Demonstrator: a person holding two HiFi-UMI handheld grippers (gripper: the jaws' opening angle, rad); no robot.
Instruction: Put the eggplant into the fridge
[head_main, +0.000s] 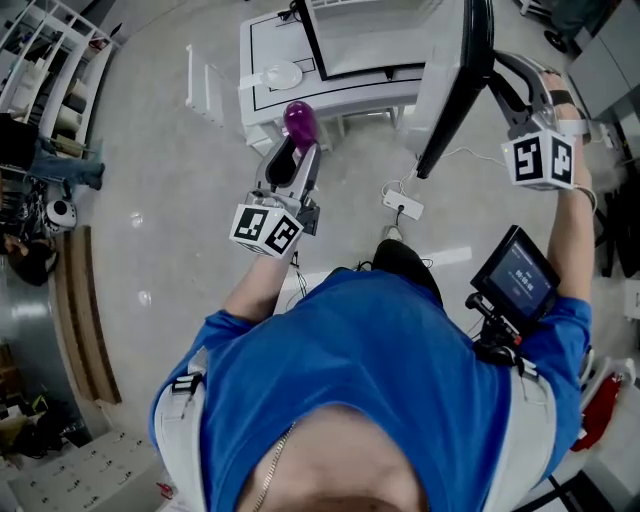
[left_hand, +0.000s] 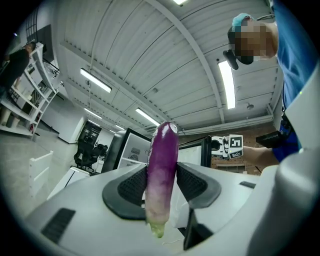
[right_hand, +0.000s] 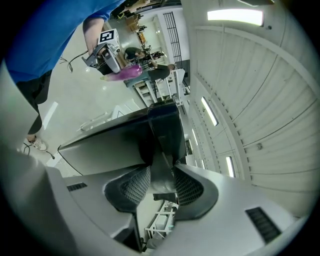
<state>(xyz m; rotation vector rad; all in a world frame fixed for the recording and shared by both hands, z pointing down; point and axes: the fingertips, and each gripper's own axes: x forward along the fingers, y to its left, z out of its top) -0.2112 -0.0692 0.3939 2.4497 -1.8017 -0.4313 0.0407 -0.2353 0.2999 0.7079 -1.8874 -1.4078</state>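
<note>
A purple eggplant (head_main: 300, 121) with a pale green stem end stands between the jaws of my left gripper (head_main: 297, 150), which is shut on it; it fills the middle of the left gripper view (left_hand: 162, 165). It is held just in front of the white fridge (head_main: 330, 75). The fridge's dark door (head_main: 458, 90) is swung open toward me. My right gripper (head_main: 503, 85) is shut on the door's edge (right_hand: 160, 150), which sits between its ribbed pads. The left gripper with the eggplant (right_hand: 122, 72) shows far off in the right gripper view.
A white power strip (head_main: 402, 206) with its cable lies on the floor by my feet. A low white rack (head_main: 205, 85) stands left of the fridge. Shelving (head_main: 50, 60) fills the far left. A small screen (head_main: 515, 272) hangs at my right hip.
</note>
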